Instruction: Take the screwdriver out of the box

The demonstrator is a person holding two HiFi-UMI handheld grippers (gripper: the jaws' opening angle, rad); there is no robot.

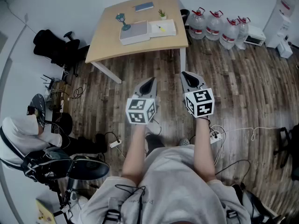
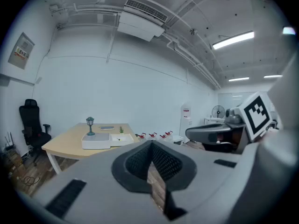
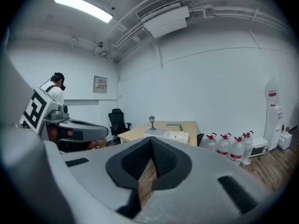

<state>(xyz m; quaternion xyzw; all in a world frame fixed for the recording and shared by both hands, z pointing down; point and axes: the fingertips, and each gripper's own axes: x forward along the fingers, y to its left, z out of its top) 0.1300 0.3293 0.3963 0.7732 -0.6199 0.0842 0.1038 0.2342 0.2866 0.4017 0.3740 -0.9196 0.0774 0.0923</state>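
Left claw [image 1: 150, 80] and right claw [image 1: 186, 74] both closed, empty, well short of the counter [image 1: 107, 43]; I risk shoving the box [image 1: 135, 33] if I reach in without opening

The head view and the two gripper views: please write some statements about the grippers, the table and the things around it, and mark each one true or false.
1. The left gripper and the right gripper both have their jaws together, with nothing between them. True.
2. The left gripper is touching the white box. False: both grippers are over the wooden floor, well apart from the table on which the box lies.
3. Four water bottles stand on the floor to the right of the table in the head view. True.
4. The small lamp lies on the floor under the table. False: it stands upright on the table, at the box.
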